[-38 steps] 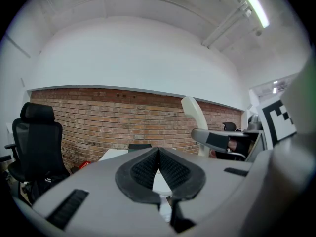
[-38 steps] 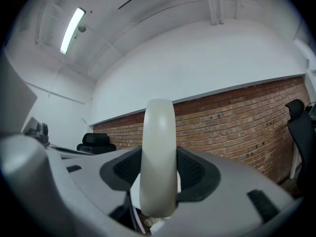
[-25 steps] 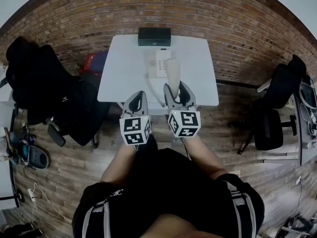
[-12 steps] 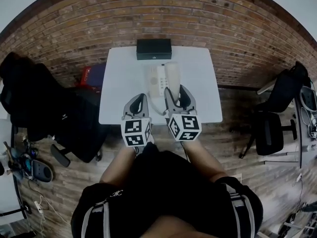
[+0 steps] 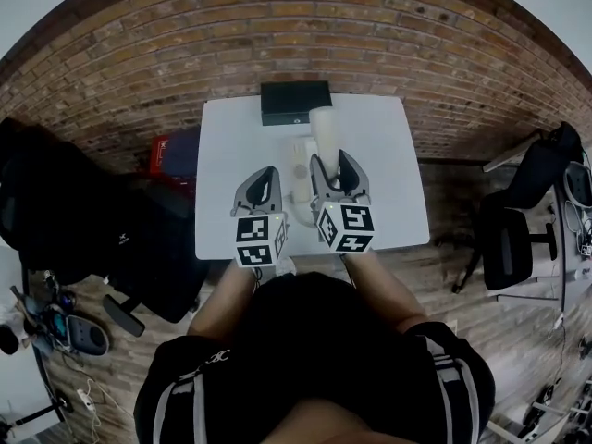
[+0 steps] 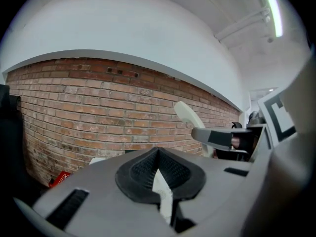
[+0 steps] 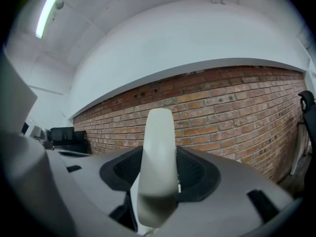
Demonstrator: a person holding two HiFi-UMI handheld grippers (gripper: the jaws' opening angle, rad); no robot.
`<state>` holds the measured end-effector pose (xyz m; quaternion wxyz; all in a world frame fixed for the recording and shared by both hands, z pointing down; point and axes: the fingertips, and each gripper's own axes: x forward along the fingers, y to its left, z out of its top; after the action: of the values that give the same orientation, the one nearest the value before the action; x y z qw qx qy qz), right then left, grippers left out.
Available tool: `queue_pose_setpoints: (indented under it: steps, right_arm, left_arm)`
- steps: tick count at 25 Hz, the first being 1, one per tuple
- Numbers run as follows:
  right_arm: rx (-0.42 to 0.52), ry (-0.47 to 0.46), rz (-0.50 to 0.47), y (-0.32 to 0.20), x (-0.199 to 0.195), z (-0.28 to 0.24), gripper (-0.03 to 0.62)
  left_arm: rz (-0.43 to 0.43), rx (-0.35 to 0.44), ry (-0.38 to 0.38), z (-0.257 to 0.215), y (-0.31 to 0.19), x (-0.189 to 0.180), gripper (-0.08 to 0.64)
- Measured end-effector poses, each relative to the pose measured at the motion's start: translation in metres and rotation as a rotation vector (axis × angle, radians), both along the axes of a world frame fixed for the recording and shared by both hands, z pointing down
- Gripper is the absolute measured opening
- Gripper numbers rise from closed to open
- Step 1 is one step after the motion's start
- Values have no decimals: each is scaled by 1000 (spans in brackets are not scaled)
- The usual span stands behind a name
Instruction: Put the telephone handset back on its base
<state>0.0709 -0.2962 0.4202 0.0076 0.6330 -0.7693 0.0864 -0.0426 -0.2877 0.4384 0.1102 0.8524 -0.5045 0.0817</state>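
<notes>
My right gripper [image 5: 338, 176] is shut on the cream telephone handset [image 5: 326, 135], which points up and away over the white table [image 5: 231, 155]. In the right gripper view the handset [image 7: 159, 147] stands upright between the black pads [image 7: 195, 172]. The phone base [image 5: 298, 163] lies on the table just left of the handset, partly hidden by the grippers. My left gripper [image 5: 260, 189] hovers over the table's near part, shut and holding nothing [image 6: 159, 174]. The left gripper view catches the handset [image 6: 189, 118] off to the right.
A black box [image 5: 294, 102] sits at the table's far edge against the brick wall [image 5: 370, 35]. Black office chairs stand to the left [image 5: 102, 220] and right [image 5: 509, 239]. A red item [image 5: 165, 155] lies on the floor left of the table.
Both grippers have moved forward over the table. The handset has travelled with the right gripper toward the black box, now beside and past the base.
</notes>
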Motion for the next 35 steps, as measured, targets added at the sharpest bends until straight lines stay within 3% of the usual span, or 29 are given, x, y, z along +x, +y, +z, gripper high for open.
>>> queue_pose_setpoints:
  steps: [11, 23, 35]
  right_arm:
    - [-189, -6, 22, -49, -2, 58, 198]
    - [-429, -36, -1, -64, -7, 143, 197]
    - [-552, 40, 31, -84, -14, 195, 198]
  left_arm:
    - [7, -83, 1, 35, -49, -7, 0]
    - [-46, -173, -7, 73, -50, -15, 0]
    - [-77, -206, -33, 87, -51, -22, 0]
